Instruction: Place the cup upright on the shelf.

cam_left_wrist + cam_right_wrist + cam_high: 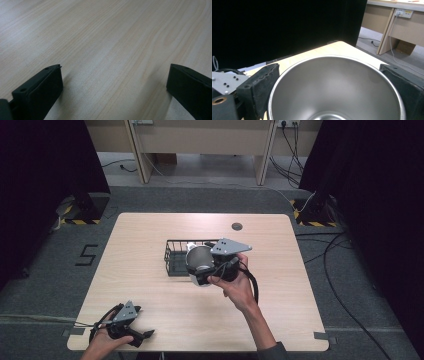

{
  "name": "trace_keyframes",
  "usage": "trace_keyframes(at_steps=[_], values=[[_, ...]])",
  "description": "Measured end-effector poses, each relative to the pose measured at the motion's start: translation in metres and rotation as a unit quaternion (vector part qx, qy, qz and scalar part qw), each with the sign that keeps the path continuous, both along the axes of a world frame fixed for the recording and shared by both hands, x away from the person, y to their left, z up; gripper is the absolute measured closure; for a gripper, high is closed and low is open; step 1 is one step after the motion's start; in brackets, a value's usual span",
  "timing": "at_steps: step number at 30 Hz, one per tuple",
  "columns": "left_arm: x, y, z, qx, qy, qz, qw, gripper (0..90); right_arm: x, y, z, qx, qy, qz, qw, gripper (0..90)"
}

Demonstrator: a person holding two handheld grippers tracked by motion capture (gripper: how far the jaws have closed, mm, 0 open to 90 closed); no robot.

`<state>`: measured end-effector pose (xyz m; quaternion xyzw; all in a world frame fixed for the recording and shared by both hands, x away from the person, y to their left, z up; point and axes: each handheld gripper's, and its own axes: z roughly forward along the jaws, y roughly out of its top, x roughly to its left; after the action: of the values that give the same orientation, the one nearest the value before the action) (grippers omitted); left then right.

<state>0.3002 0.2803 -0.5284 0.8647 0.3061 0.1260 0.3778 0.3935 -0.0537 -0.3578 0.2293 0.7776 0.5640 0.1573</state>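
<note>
Nearest the person, the left gripper [131,326] rests low on the front-left corner of the bench [150,227], and in its own view its fingers [42,87] stand spread wide over bare wood grain with nothing between them. So that hand is out of the play, well apart from the action.

Mid-bench, the right gripper [212,270] has the steel bowl [199,258]. In the right gripper view the bowl's rim [337,58] sits between the two fingers [259,85], one on each flank, clamped across its width, mouth open toward the camera. From above, the bowl is carried tilted, not flat.

Just beyond and to the left lies the black wire basket [175,255], and the bowl overlaps its right end. That's the relation that counts, I'd say: basket just left of the held bowl, right hand nearer by far. Whether the bowl touches the wire, I can't tell.
</note>
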Motion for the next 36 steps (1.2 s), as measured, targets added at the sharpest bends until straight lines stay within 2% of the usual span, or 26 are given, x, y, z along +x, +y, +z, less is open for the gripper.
trace_keyframes(at_steps=[12,15,21,36], values=[[0.0,0.0,0.0,-0.001,-0.001,0.001,1.0,0.0,0.02,0.001,0.001,0.0,0.012,0.008,0.9999,6.2],[0.0,0.0,0.0,-0.001,0.0,0.001,1.0,0.0,0.03,0.001,0.001,0.007,0.02,0.016,0.9996,6.2],[0.0,0.0,0.0,0.001,0.002,-0.001,1.0,0.0,0.048,0.0,0.003,0.018,0.021,0.026,0.9993,6.2],[0.0,0.0,0.0,0.001,0.001,-0.002,1.0,0.0,0.084,0.009,0.007,0.008,0.017,0.046,0.9988,6.2]])
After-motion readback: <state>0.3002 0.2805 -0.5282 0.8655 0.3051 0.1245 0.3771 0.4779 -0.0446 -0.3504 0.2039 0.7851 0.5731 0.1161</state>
